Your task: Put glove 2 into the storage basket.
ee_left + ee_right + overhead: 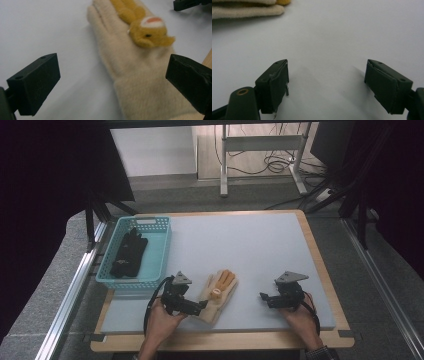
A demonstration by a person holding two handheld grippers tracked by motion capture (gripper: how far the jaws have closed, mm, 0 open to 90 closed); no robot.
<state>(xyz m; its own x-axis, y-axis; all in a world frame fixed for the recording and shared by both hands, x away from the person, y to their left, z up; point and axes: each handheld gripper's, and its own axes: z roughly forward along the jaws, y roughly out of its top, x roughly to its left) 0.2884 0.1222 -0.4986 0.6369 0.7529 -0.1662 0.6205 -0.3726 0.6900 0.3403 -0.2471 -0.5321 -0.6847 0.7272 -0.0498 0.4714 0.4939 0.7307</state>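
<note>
A cream knitted glove (218,294) with a yellow plush animal (216,293) sewn on its back lies flat near the table's front, fingers pointing away. My left gripper (202,306) hovers at the glove's cuff, open. In the left gripper view its jaws stand wide apart on either side of the cuff (145,92) and neither pad touches it. The plush animal (147,31) lies just beyond them. My right gripper (264,296) rests to the right of the glove, open over bare mat (325,72). The glove's fingertips (247,10) show at the top left of the right gripper view.
A light blue plastic basket (159,251) stands at the table's left edge with a pair of black gloves (128,254) inside. The grey mat (250,245) covers the wooden table top. Beyond the far edge stand a desk frame and cables (270,162).
</note>
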